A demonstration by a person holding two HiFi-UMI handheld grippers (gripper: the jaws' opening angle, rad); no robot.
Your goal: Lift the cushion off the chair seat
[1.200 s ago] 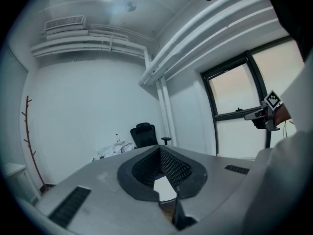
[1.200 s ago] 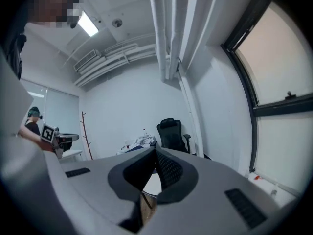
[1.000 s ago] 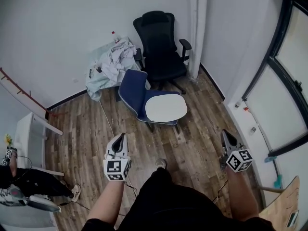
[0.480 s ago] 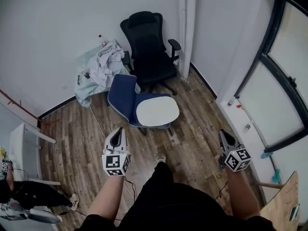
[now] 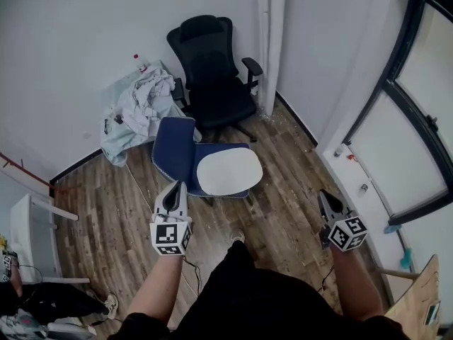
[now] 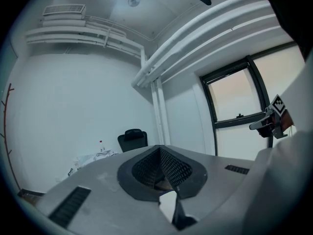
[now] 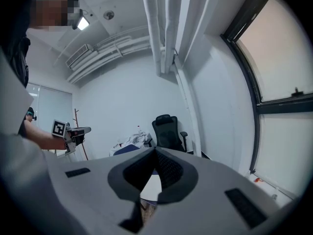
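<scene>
A white cushion (image 5: 228,171) lies flat on the seat of a blue chair (image 5: 174,149) in the middle of the wooden floor. My left gripper (image 5: 174,194) is shut and empty, just short of the chair's front left, apart from it. My right gripper (image 5: 323,201) is shut and empty too, farther off to the chair's right. In the left gripper view the closed jaws (image 6: 159,148) fill the lower half. The right gripper view shows the shut jaws (image 7: 155,151) with a slice of the white cushion (image 7: 149,187) below them and the blue chair (image 7: 125,150) behind.
A black office chair (image 5: 212,69) stands behind the blue one, against the wall. Left of it is a low table with crumpled cloths (image 5: 138,101). A white pipe (image 5: 267,41) runs up the corner. A dark-framed window wall (image 5: 396,119) lines the right side. A white table (image 5: 32,225) is at the left.
Both grippers have come forward toward the blue chair, the left one more. The chair now sits closer to the left gripper. Both pairs of jaws stay shut.
</scene>
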